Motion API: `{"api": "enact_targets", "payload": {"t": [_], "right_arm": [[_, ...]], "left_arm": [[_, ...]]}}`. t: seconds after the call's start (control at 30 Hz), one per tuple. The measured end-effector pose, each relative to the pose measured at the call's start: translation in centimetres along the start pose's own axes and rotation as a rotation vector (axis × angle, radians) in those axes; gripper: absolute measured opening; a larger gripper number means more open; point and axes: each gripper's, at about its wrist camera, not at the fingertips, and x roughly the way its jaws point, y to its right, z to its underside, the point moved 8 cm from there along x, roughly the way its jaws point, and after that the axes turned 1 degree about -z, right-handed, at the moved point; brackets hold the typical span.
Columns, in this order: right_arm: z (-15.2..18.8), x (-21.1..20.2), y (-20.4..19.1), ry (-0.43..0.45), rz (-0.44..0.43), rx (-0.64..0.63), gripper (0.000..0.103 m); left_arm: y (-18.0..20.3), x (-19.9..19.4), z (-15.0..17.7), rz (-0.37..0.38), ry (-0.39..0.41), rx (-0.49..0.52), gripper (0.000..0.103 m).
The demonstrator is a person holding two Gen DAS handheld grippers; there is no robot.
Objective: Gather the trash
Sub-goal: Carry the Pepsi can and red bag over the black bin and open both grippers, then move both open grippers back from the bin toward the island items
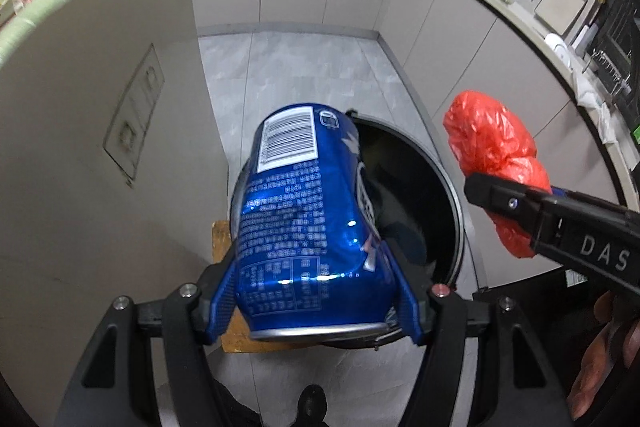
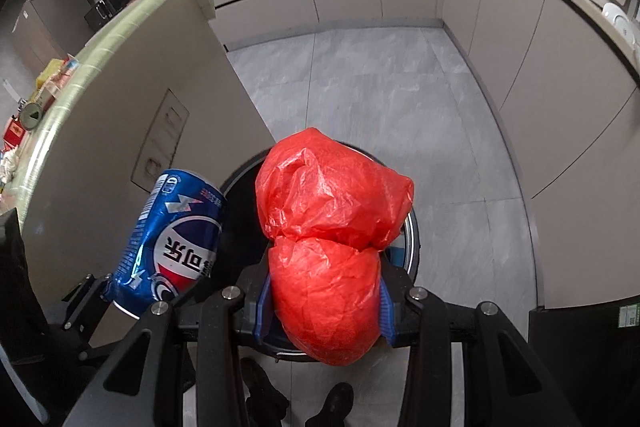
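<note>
My left gripper [image 1: 316, 291] is shut on a dented blue Pepsi can [image 1: 308, 211] and holds it above the open round trash bin [image 1: 452, 187] on the floor. My right gripper [image 2: 326, 301] is shut on a crumpled red plastic bag [image 2: 332, 223], also held over the bin [image 2: 412, 227]. The can shows at the left of the right wrist view [image 2: 176, 243]. The red bag and right gripper show at the right of the left wrist view [image 1: 492, 163]. The bin's inside is dark.
A kitchen island wall [image 1: 100, 147] with a green-edged top stands close on the left. Grey cabinets [image 1: 460, 39] run along the back and right under a cluttered counter. Grey tile floor [image 2: 380, 87] lies beyond the bin. A wooden board [image 1: 222, 239] lies beside the bin.
</note>
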Motion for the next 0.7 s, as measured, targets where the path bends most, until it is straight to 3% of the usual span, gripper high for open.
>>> {"api": "enact_targets", "payload": {"t": [0.33, 0.4, 0.43, 0.47, 0.5, 0.7], "right_arm": [[0.4, 4.1, 0.6, -0.051, -0.044, 0.012, 0.044], [-0.1, 4.6, 0.3, -0.051, -0.073, 0.014, 0.047], [-0.1, 4.7, 0.8, -0.053, -0.056, 0.029, 0.073], [-0.2, 4.9, 1.8, -0.061, -0.019, 0.055, 0.103], [-0.4, 4.8, 2.2, -0.056, -0.018, 0.067, 0.103], [-1.8, 2.0, 5.0, -0.012, 0.015, 0.119, 0.103]], "left_arm": [[0.7, 2.5, 1.2, -0.02, -0.045, -0.002, 0.067], [1.0, 2.7, 1.1, -0.029, -0.039, -0.004, 0.072], [0.8, 2.7, 0.9, -0.058, -0.032, -0.006, 0.079], [0.6, 2.5, 0.9, -0.077, -0.024, -0.01, 0.097], [0.4, 2.3, 1.0, -0.068, -0.014, -0.013, 0.101], [0.0, 0.3, 1.1, -0.086, -0.005, -0.008, 0.101]]}}
